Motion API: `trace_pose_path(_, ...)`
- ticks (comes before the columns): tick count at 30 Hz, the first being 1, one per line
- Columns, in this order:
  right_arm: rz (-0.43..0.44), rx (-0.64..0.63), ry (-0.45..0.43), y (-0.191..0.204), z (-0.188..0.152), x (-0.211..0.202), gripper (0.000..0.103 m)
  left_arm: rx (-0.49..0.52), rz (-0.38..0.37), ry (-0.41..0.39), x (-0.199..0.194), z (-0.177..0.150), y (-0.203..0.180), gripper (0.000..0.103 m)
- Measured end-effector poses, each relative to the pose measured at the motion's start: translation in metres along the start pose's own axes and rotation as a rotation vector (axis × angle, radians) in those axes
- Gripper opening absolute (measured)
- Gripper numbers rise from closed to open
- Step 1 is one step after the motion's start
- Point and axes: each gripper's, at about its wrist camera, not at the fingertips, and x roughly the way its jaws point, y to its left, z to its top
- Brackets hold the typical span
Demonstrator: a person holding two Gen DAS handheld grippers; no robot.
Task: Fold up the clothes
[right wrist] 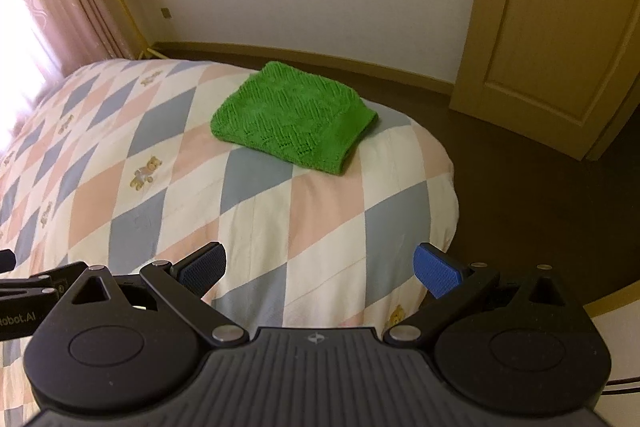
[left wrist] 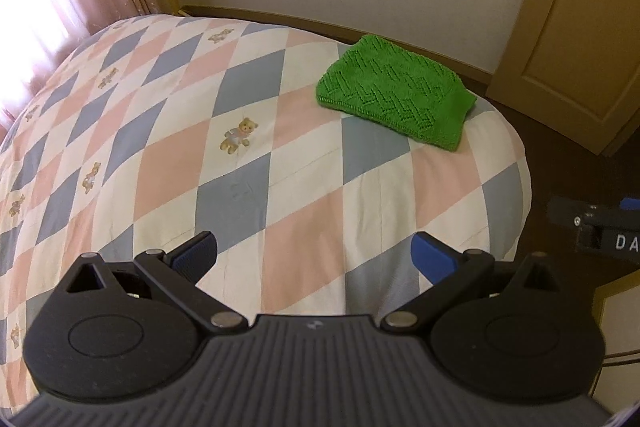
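1. The bed (left wrist: pixel 280 187) is running off the left edge in both views; its near part is lying hidden behind the claw bodies.
2. The door (right wrist: pixel 560 27) is being cut by the top and right edges.
3. The right claw (left wrist: pixel 600 231) is showing only partly at the left view's edge, its lettering cropped to "DA".
4. The sweater's (right wrist: pixel 294 115) knit is blurring in the right view.

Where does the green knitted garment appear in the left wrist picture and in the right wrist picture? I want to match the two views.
Left wrist view: the folded green knitted garment lies upper right of centre, near the far right corner of the bed.
Right wrist view: the same garment lies just above centre, slightly left of the middle.
Shared landmark: the wooden door stands to the right of the garment in both.
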Motion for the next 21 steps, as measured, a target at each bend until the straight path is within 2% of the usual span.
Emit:
trace_pose_path(10,-0.038,0.009,0.063,0.002,0.004,0.022,0.103,0.009,-0.049,0.041,0.032,0.012,-0.002,0.102)
trace_pose_path(21,-0.069,0.031,0.101,-0.006,0.011,0.04,0.103,0.032,-0.063,0.05,0.056,0.034,-0.016,0.102)
